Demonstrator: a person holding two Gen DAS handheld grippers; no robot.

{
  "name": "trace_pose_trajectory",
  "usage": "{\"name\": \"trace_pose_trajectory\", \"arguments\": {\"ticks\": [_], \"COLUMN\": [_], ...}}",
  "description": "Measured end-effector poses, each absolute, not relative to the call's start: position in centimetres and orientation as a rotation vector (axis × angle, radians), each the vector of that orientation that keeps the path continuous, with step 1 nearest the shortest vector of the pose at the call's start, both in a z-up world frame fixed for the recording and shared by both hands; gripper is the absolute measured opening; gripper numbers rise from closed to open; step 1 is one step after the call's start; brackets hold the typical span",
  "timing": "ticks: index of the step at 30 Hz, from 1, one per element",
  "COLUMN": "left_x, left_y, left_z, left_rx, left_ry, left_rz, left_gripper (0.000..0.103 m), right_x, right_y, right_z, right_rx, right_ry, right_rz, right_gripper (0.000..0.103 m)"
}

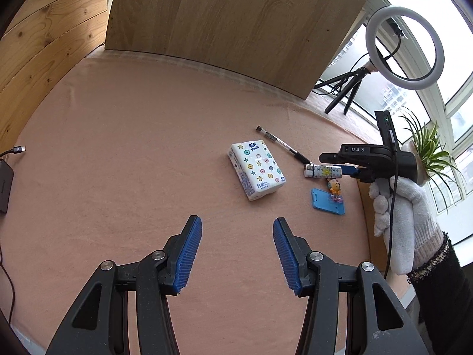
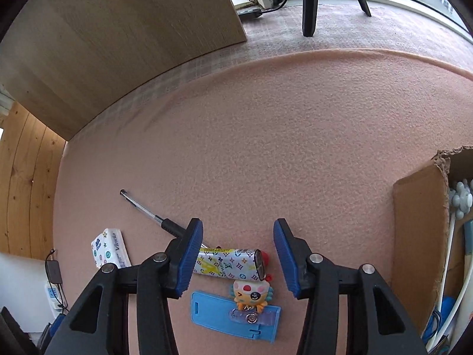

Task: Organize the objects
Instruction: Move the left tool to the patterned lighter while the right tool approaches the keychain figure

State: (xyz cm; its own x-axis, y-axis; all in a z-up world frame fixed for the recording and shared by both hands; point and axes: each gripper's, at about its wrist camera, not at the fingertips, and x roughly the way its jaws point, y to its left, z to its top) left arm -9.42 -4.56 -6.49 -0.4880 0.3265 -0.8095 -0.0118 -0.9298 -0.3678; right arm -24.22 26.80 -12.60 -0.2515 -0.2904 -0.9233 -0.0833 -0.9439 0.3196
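My right tongs (image 2: 238, 250) stand spread over the patterned white lighter (image 2: 229, 263), pads not pressing it; it lies on the pink felt desk (image 2: 295, 148). Just beside it, an open brown cardboard box (image 2: 419, 236) holds white and blue items I cannot identify. My left tongs (image 1: 237, 250) are spread, empty.
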Motion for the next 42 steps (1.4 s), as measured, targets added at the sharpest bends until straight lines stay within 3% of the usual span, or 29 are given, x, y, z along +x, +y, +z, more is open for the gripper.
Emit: {"name": "trace_pose_trajectory", "arguments": {"ticks": [6,24,31,39,42], "left_x": [-10.1,-10.2,-9.9,-9.7,-9.4], "left_y": [-3.5,0.8,2.2,5.8,7.9], "left_z": [-6.9,-8.8,-9.2,-10.1,-10.5], "left_rx": [-1.46,-1.49,-1.495,-1.466,-1.434], "left_ry": [-0.467,-0.371,-0.284,-0.105,0.029], "left_rz": [2.482,2.365,2.321,2.223,2.17], "left_gripper": [0.054,0.054,0.054,0.058,0.065], "right_x": [-22.9,-12.8,-10.8,-9.5,-8.4], "right_y": [26.5,23.0,23.1,25.0,25.3], "right_z": [-12.6,-12.5,-11.9,-11.7,-11.8], "right_rx": [1.857,1.752,1.659,1.68,1.689], "right_ry": [-0.427,-0.339,-0.437,-0.429,-0.373], "right_rz": [-2.31,-2.138,-2.073,-2.129,-2.141], "right_gripper": [0.028,0.027,0.028,0.028,0.028]}}
